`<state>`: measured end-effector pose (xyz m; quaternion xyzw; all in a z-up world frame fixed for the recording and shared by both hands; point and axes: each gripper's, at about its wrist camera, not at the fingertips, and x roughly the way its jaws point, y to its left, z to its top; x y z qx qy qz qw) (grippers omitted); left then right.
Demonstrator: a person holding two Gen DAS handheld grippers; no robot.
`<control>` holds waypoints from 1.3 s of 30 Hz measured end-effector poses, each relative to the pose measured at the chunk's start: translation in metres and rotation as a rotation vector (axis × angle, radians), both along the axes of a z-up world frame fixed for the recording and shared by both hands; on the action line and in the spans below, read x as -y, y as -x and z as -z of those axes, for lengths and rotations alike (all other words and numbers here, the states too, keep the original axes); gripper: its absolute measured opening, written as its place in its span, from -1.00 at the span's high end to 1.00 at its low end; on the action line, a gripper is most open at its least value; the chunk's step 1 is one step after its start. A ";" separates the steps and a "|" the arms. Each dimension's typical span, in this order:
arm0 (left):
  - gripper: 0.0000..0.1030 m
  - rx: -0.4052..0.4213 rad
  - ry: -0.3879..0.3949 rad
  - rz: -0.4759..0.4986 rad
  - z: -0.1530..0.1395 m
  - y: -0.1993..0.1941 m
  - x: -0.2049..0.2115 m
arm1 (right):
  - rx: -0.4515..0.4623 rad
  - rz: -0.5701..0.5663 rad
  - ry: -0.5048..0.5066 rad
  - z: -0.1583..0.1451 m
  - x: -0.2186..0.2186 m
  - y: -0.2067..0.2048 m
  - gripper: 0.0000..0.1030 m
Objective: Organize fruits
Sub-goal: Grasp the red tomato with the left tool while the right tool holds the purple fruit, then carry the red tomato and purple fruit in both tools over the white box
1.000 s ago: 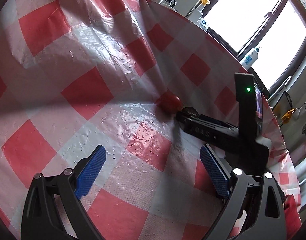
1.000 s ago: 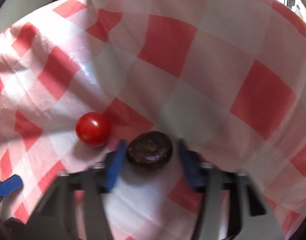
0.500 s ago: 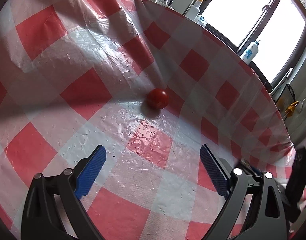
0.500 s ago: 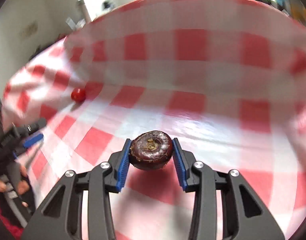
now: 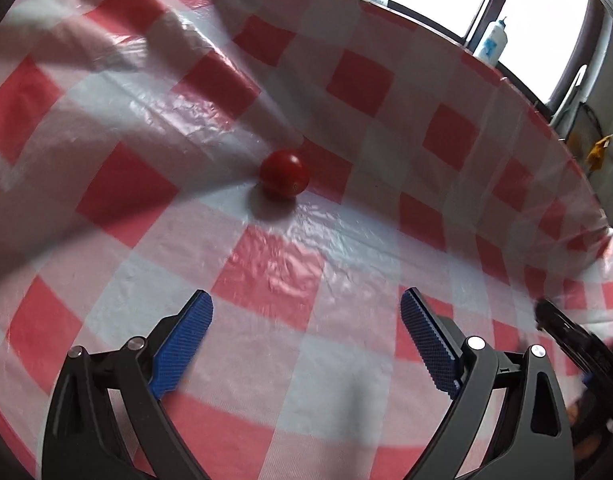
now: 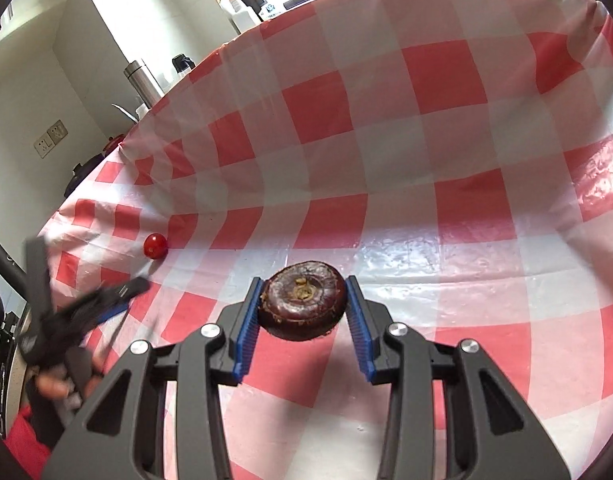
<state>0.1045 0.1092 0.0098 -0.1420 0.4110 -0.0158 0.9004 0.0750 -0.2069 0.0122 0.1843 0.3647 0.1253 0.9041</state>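
Note:
A small red tomato [image 5: 284, 174] lies on the red-and-white checked tablecloth [image 5: 386, 240], straight ahead of my left gripper [image 5: 306, 330], which is open and empty some way short of it. My right gripper [image 6: 304, 312] is shut on a dark brown, flattened round fruit [image 6: 302, 300] and holds it just above the cloth. The tomato also shows in the right wrist view [image 6: 155, 245] at the far left, with the blurred left gripper [image 6: 118, 300] below it. The right gripper's tip shows at the right edge of the left wrist view [image 5: 554, 320].
Spray and lotion bottles [image 5: 492, 42] stand along the window sill behind the table. A steel flask [image 6: 144, 82] and dark kettle [image 6: 182, 62] stand past the table's far edge. The cloth [image 6: 426, 120] is wrinkled and glossy.
The right gripper closed on the brown fruit beside the tomato, lifted it and carried it away to the right. The left gripper has moved a little closer to the tomato.

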 end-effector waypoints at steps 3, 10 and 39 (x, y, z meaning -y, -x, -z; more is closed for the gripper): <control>-0.77 -0.057 -0.028 -0.037 0.001 -0.037 0.006 | 0.000 -0.007 -0.003 0.000 -0.001 0.000 0.21; -0.56 -0.091 -0.176 -0.073 0.005 -0.103 0.017 | -0.007 -0.022 -0.014 0.002 -0.002 -0.001 0.21; 0.33 0.099 -0.126 0.248 -0.012 0.195 0.105 | -0.024 0.060 -0.111 -0.003 0.003 0.120 0.21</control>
